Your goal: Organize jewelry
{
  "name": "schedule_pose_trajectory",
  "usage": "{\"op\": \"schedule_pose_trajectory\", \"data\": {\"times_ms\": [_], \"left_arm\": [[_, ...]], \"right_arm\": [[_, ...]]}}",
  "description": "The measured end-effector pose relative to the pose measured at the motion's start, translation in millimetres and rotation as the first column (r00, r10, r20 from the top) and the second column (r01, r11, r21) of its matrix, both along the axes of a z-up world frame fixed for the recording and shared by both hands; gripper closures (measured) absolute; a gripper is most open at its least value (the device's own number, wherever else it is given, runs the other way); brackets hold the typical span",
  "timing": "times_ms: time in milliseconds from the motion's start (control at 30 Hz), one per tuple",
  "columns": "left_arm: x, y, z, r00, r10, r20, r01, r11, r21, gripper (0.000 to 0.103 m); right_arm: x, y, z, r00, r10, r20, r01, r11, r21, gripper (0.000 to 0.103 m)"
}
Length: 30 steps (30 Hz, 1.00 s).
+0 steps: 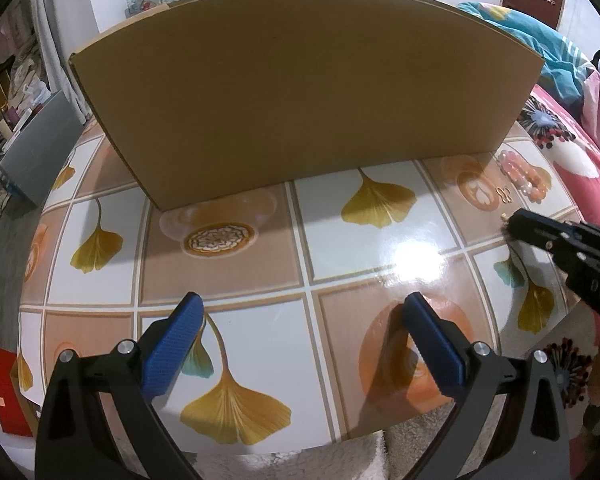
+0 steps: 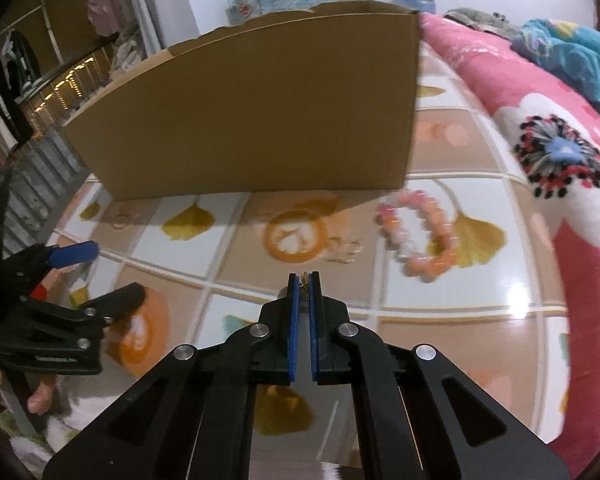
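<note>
A: Left wrist view first. We note the beaded bracelet (image 1: 525, 181), pink, orange and white beads in a loop, lying on the desk (image 1: 380, 240) at far right, just past the corner of the cardboard box (image 1: 300, 92). Beside it sits a small pair of gold earrings (image 1: 504, 196), too small to read in detail.

B: And the left gripper (image 1: 306, 344)?

A: Its blue-padded fingers (image 1: 172, 350) stand wide apart, nothing between them, over the tiled leaf print. The right gripper's (image 1: 510, 225) black tip comes in from the right edge, near the earrings; we glimpse something tiny and gold at its tip.

B: Right wrist view.

A: We see the bracelet (image 2: 420, 236) flat on the desk (image 2: 520, 280), ahead and right of the fingers, blurred. The earrings (image 2: 346, 252) lie just left of it, apart from it. The box (image 2: 260, 112) stands upright behind both.

B: Fingers?

A: The right gripper (image 2: 305, 280) has its fingers (image 2: 294, 312) nearly together, pinching a small gold piece (image 2: 306, 280) at the tips. What the piece is, we cannot tell. The left gripper (image 2: 112, 268) shows at far left, fingers spread, holding nothing, a hand (image 2: 40, 396) below it.
</note>
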State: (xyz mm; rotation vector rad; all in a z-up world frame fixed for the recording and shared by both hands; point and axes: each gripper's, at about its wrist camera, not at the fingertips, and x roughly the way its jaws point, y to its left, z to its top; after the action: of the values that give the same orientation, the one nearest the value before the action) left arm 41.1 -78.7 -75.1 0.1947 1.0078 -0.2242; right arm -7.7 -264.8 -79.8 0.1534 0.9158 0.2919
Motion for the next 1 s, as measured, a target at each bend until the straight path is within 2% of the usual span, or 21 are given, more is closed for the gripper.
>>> {"op": "schedule_pose_trajectory", "data": {"times_ms": [167,300,467,533,733,1000], "left_arm": [[-1.2,-0.4,0.2,1.000,0.000,0.008,0.000,1.000,-0.002,0.005],[-1.2,-1.0,0.4,1.000,0.001,0.011,-0.001,1.000,-0.002,0.005],[-3.4,0.1,0.5,1.000,0.008,0.017,-0.008,1.000,-0.004,0.005],[-4.5,0.3,0.7,1.000,0.008,0.019,-0.008,1.000,-0.005,0.005],[-8.3,1.8,-0.5,0.999,0.008,0.031,-0.008,1.000,-0.008,0.005],[-11.0,2.8,-0.2,0.999,0.004,0.042,-0.003,1.000,-0.010,0.005]], "right_arm": [[2.6,17.1,-1.9,0.999,0.040,-0.023,-0.037,0.995,0.092,0.100],[6.7,28.7,-5.8,0.996,0.070,-0.051,-0.058,0.977,0.204,0.100],[4.1,14.9,1.1,0.999,0.035,-0.034,-0.027,0.975,0.223,0.091],[3.3,-0.7,4.0,1.000,-0.008,-0.028,0.014,0.977,0.211,0.084],[6.7,-31.6,8.0,0.995,-0.104,-0.002,0.103,0.989,0.105,0.083],[22.4,-21.0,9.6,0.993,-0.109,0.053,0.111,0.993,-0.029,0.083]]}}
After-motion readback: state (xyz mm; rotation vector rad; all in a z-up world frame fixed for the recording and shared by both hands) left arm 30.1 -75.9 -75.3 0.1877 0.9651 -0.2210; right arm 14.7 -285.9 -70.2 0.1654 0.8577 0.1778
